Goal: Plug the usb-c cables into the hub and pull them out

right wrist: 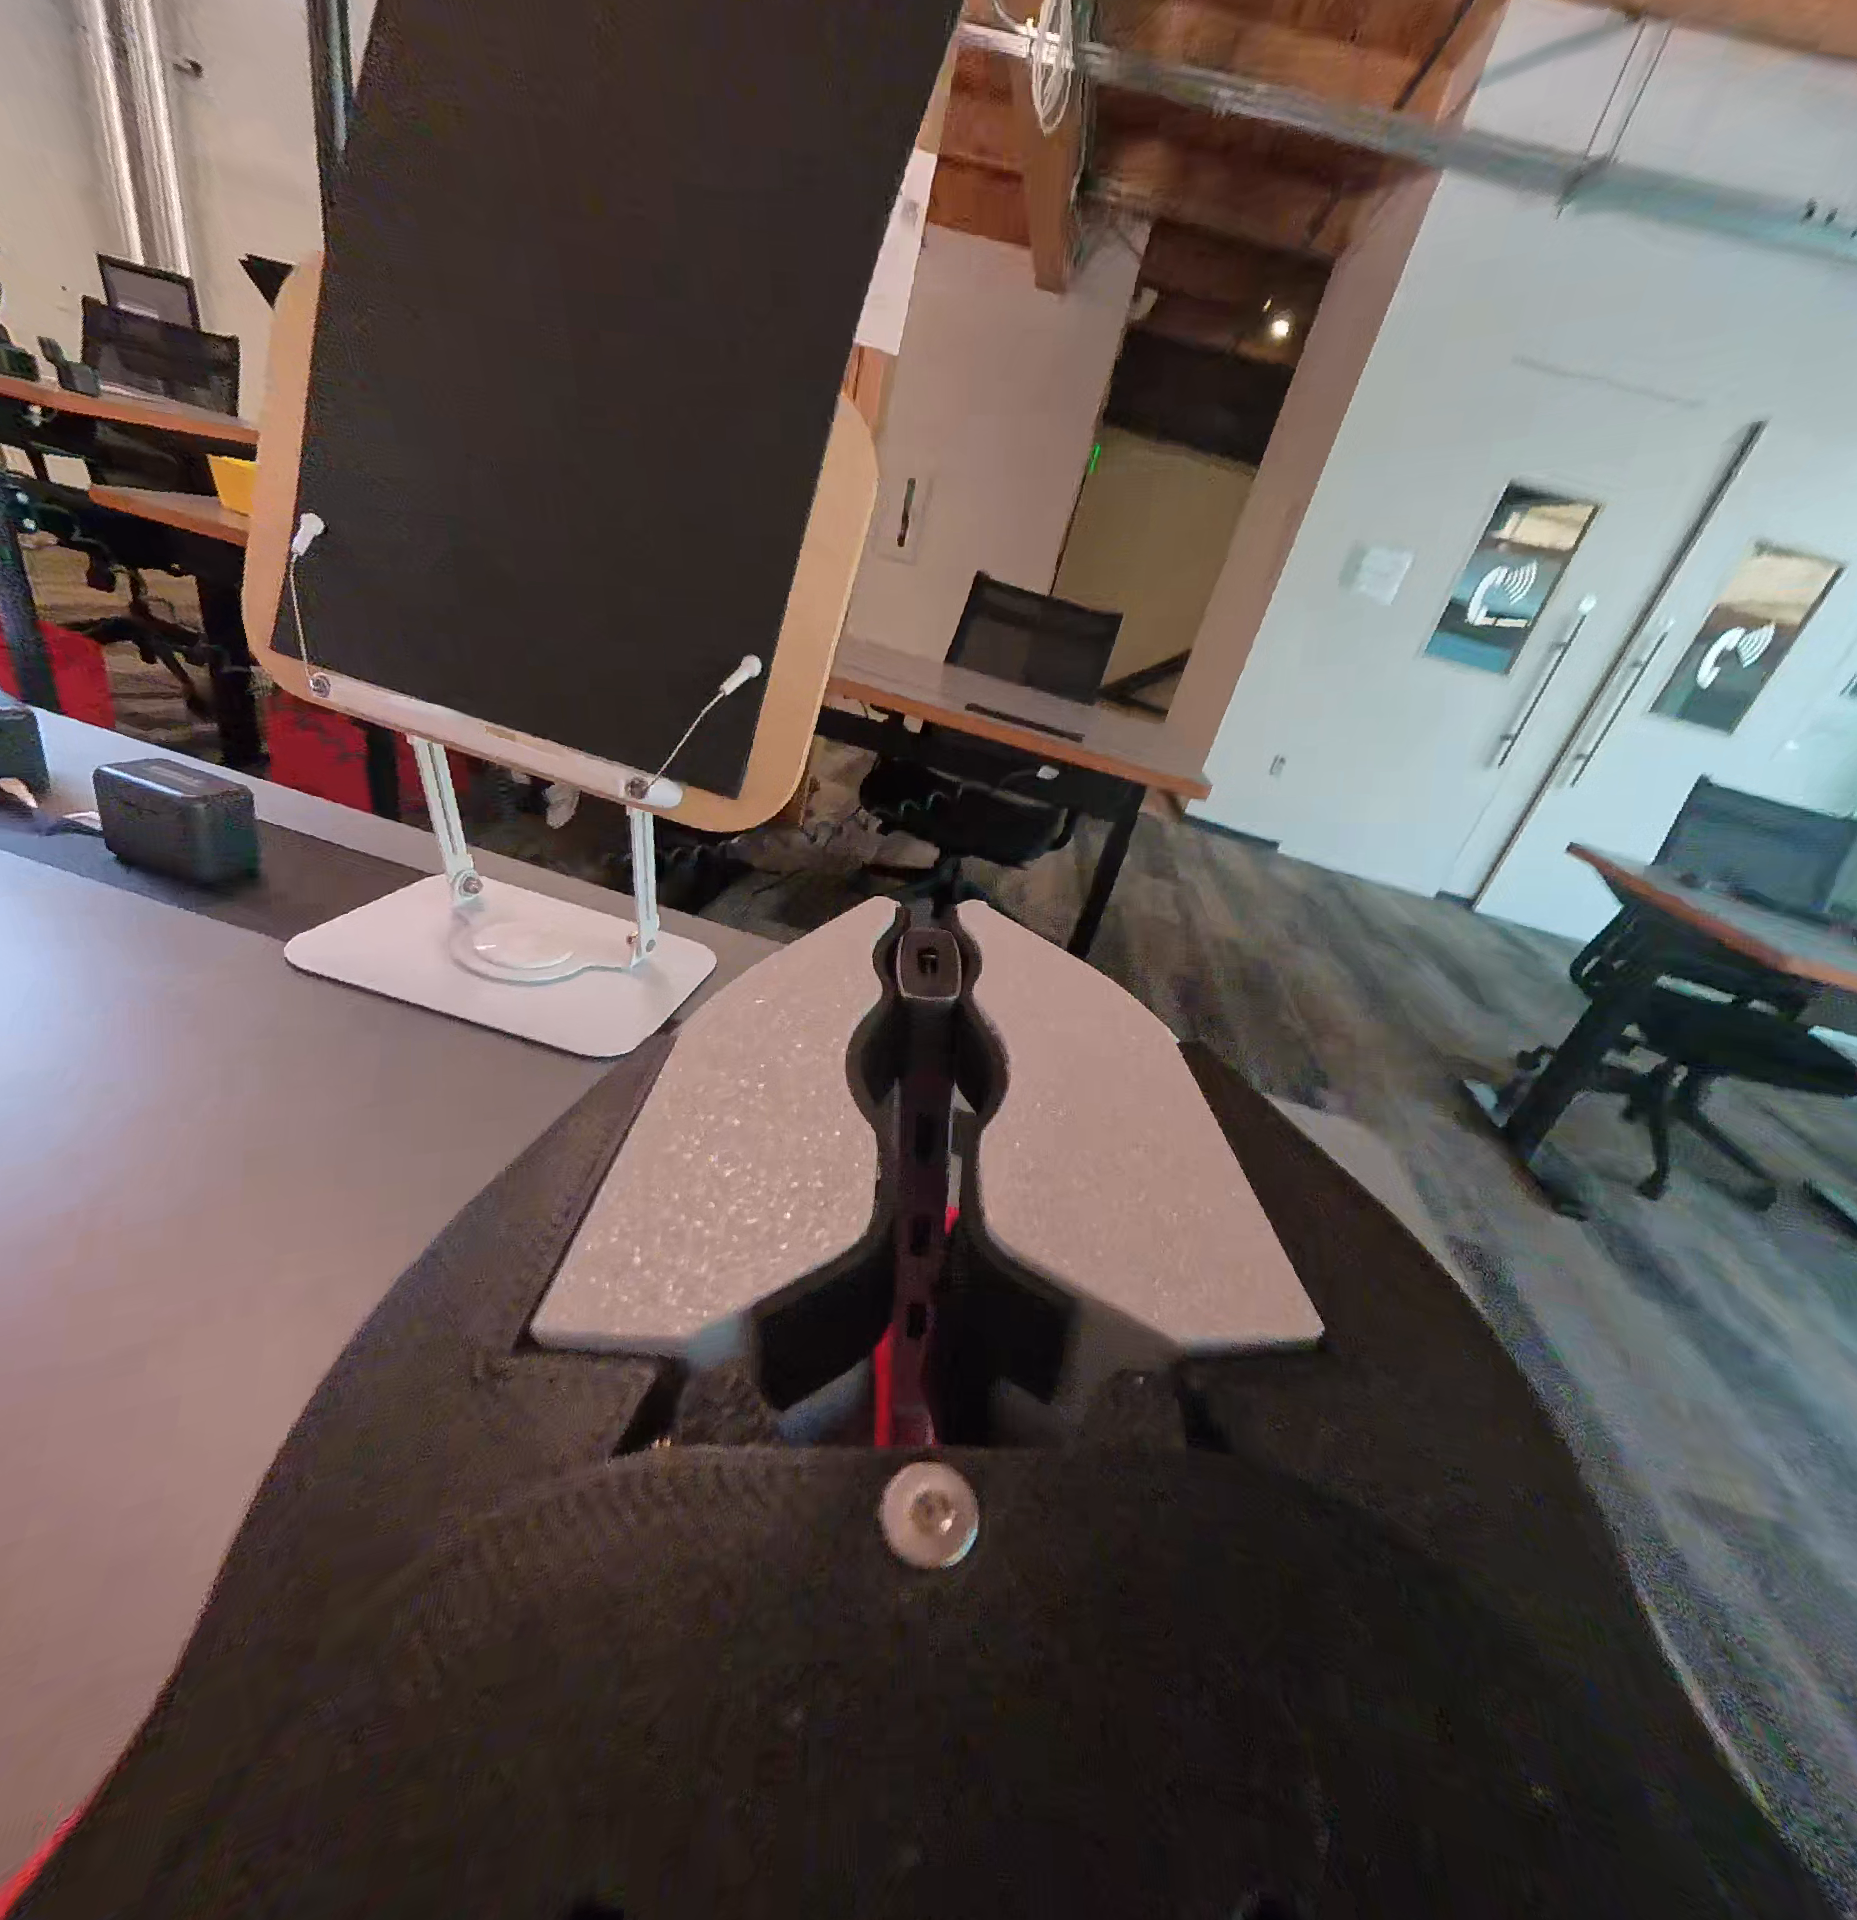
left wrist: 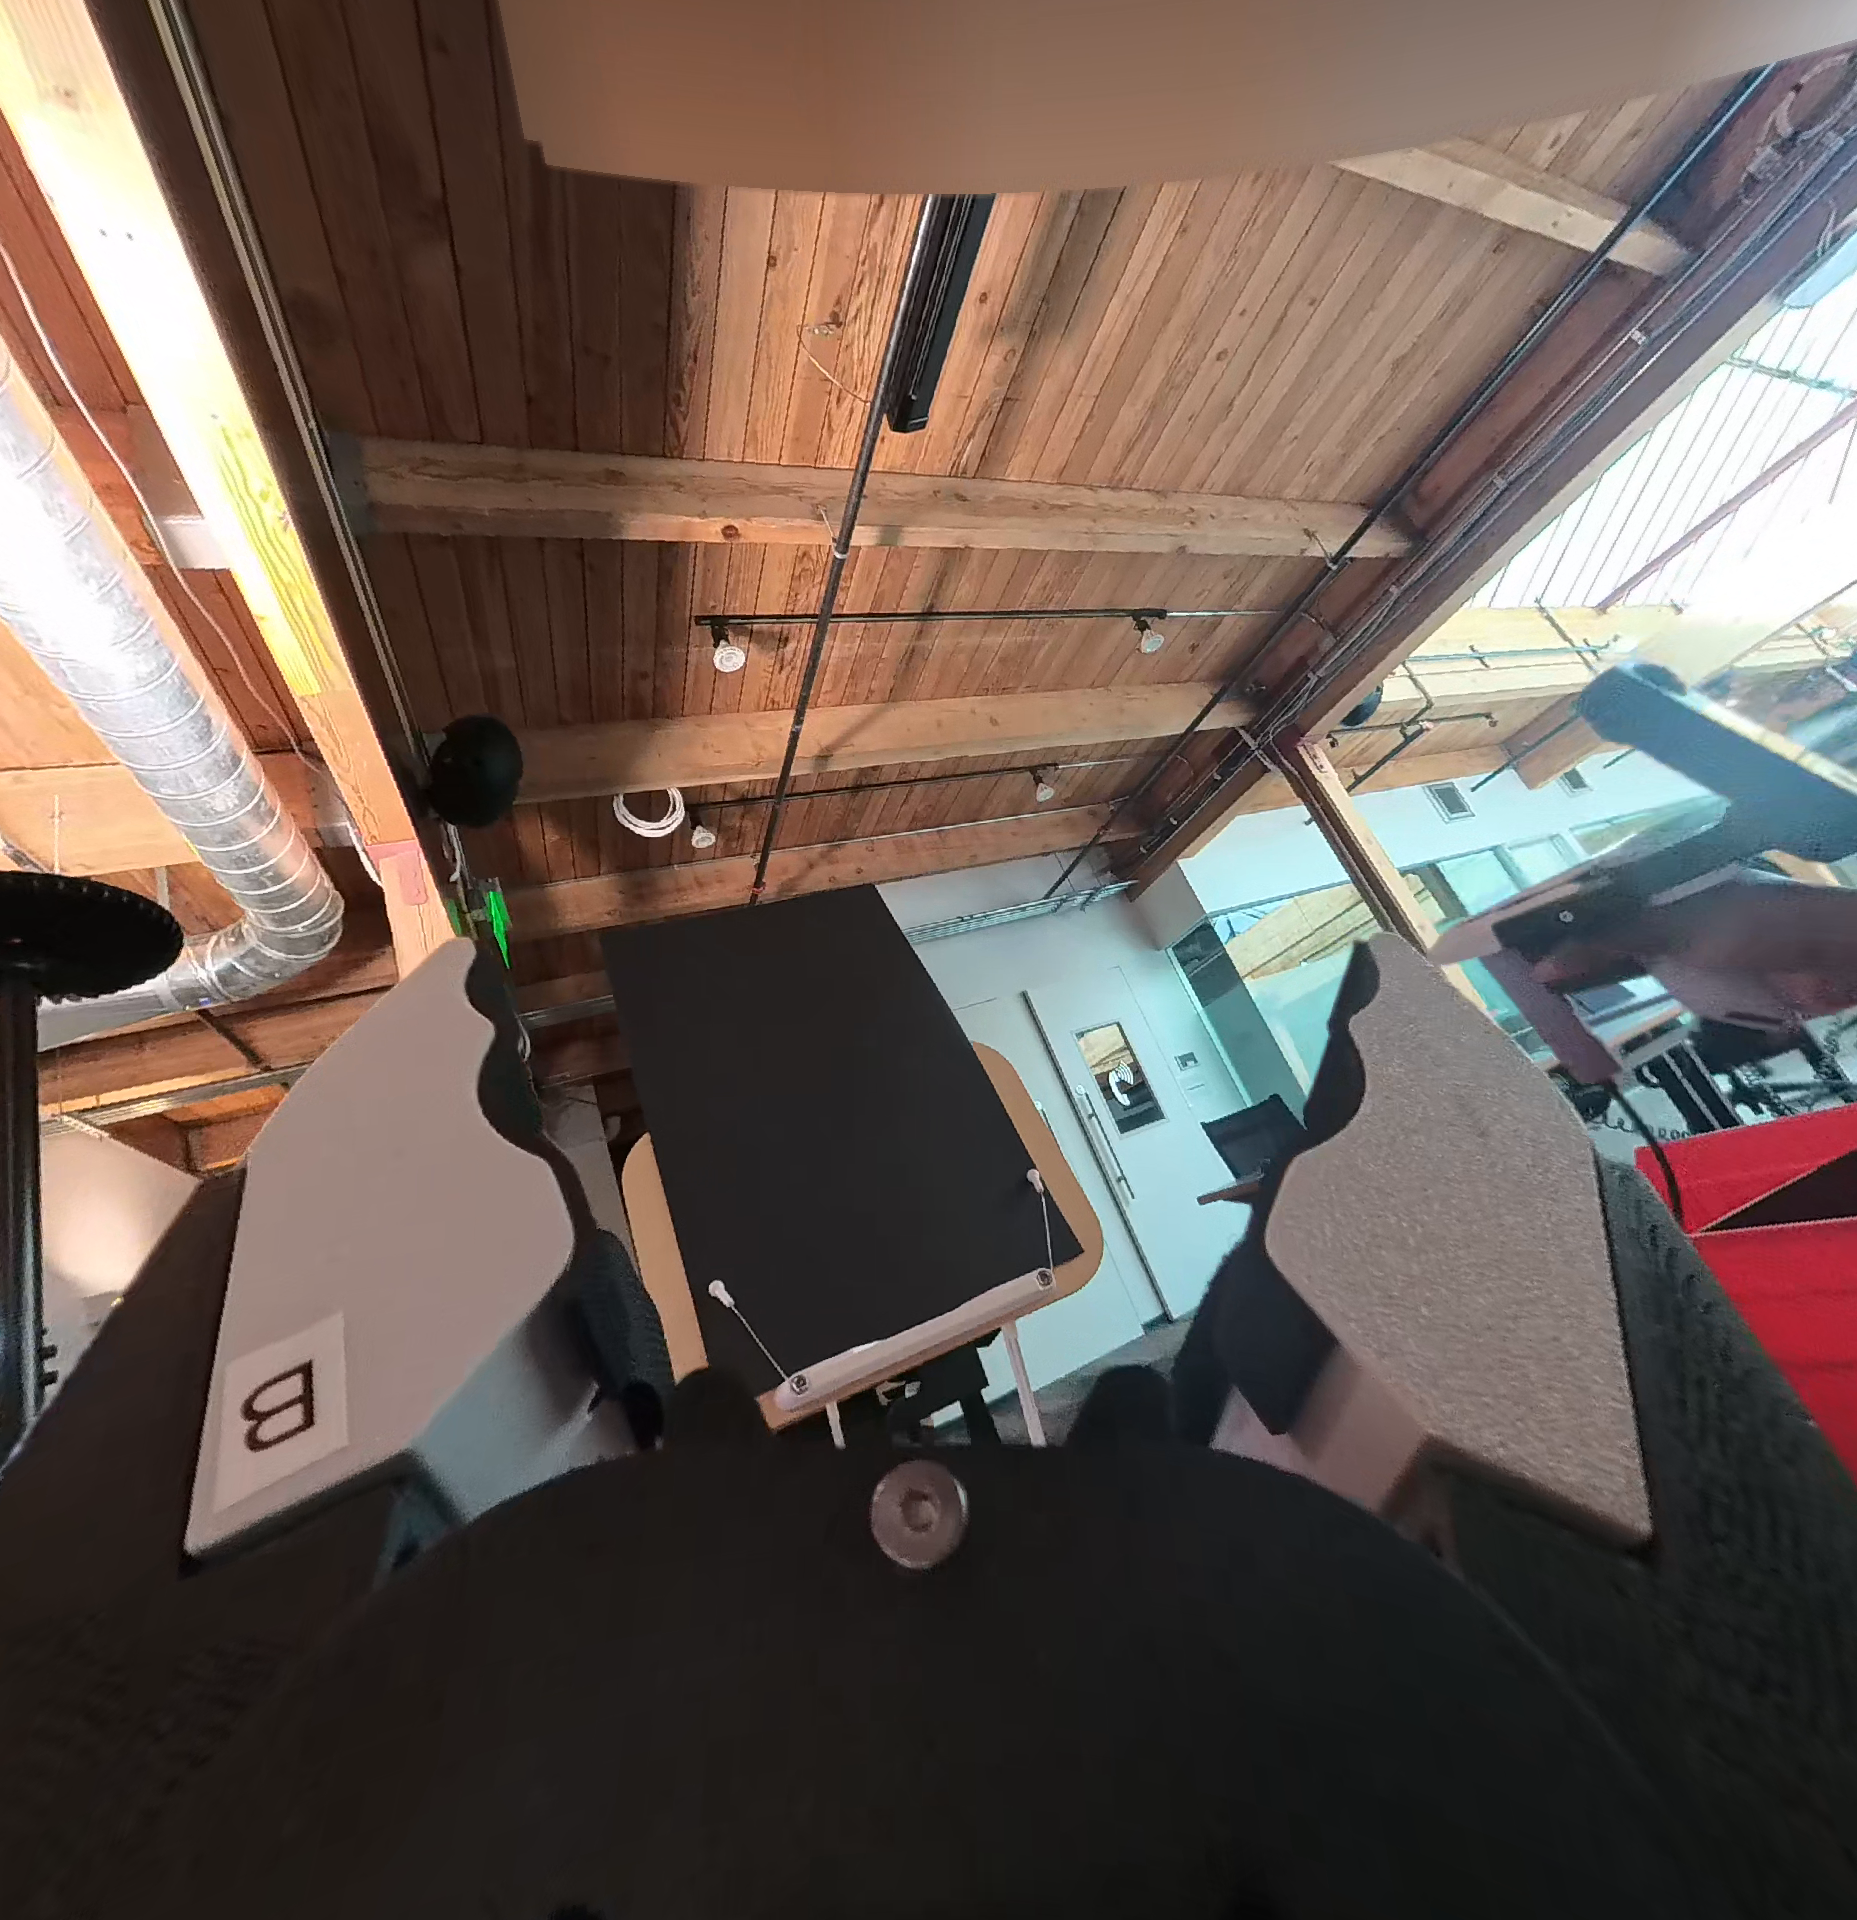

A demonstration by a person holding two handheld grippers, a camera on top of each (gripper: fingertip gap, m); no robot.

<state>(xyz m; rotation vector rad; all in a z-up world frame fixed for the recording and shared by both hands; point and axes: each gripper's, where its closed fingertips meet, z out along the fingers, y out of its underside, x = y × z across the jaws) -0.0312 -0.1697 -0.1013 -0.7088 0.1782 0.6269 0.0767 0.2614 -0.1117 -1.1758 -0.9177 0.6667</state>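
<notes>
A: R claw [right wrist: 929, 971] is pinching smth thin and dark betw. its fingers [right wrist: 758, 1122] – the hub [right wrist: 926, 1143], seen edge-on, w/ small slots along it and a metal end poking out at the tips. Fingers are pressing tight on it.

B: And L claw [left wrist: 919, 1023]?

A: Standing spread wide, nothing betw. the fingers [left wrist: 384, 1164]. It's pointing steeply up – wooden ceiling [left wrist: 1007, 416] and a silver duct [left wrist: 124, 675] are filling most of that view.

B: Cables?

A: Can't pick out any usb-c cable in either view.

B: Room around the R claw?

A: It's hanging at the desk [right wrist: 176, 1143] edge; desk surface is running off to its left, open floor [right wrist: 1423, 1039] to the right and ahead. Just past the tips, a white stand [right wrist: 508, 966] is sitting near the desk's far edge, holding a black board [right wrist: 591, 364] tilted on a tan backing, w/ two white clips at its lower corners. Further left, a small dark box [right wrist: 176, 821] is resting on the desk, closed as far as I can tell.

B: Any containers?

A: A red bin [left wrist: 1786, 1226] is showing at the right of the L view, its flap [left wrist: 1807, 1195] folded inward; contents are hidden. The R claw is also showing farther off there, up right, blurry.
</notes>
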